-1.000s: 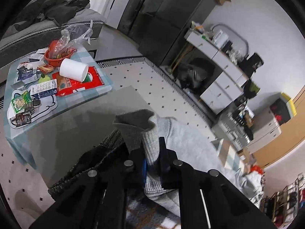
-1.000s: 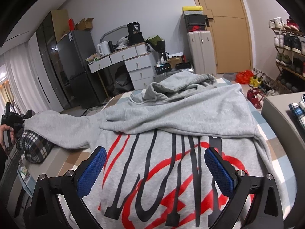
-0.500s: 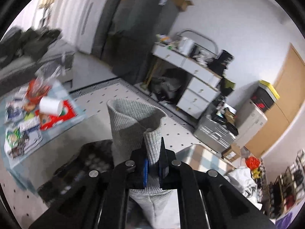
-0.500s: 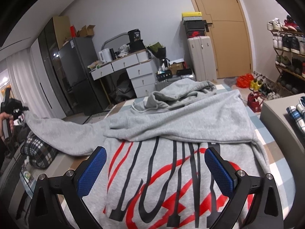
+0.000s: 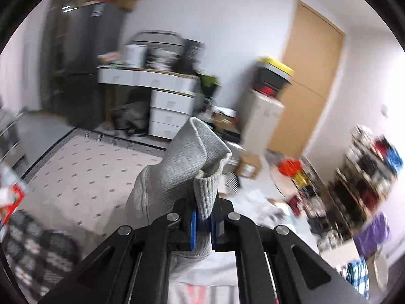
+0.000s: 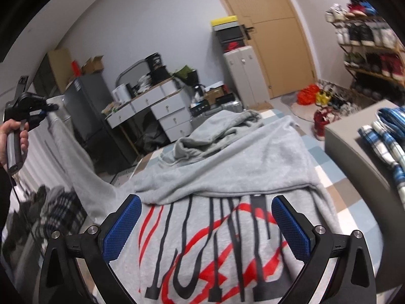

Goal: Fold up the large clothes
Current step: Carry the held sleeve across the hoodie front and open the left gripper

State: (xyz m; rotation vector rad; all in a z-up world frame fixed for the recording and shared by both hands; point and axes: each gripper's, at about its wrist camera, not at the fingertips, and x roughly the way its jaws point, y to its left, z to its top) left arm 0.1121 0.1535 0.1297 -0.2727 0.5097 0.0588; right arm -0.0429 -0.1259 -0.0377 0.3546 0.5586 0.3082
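- Right wrist view, bottom of frame: my right gripper has its blue-padded fingers spread wide, nothing between them, hovering over the grey hoodie with the red and black print.
- The hoodie lies front up on the checked blue, white and brown bed cover, filling the lower centre; one sleeve is folded across the chest, the hood bunched beyond it.
- Left edge of that frame: the other grey sleeve runs from the body up to my left gripper, gripped in a hand at upper left.
- Left wrist view, blurred: the left gripper is pinched shut on the ribbed grey cuff, which stands up above the pads at centre frame.
- Lower left there, a dark plaid bundle.
- Farther off, a white drawer unit, a dark fridge, a tan wooden door, and a shoe rack at far right.
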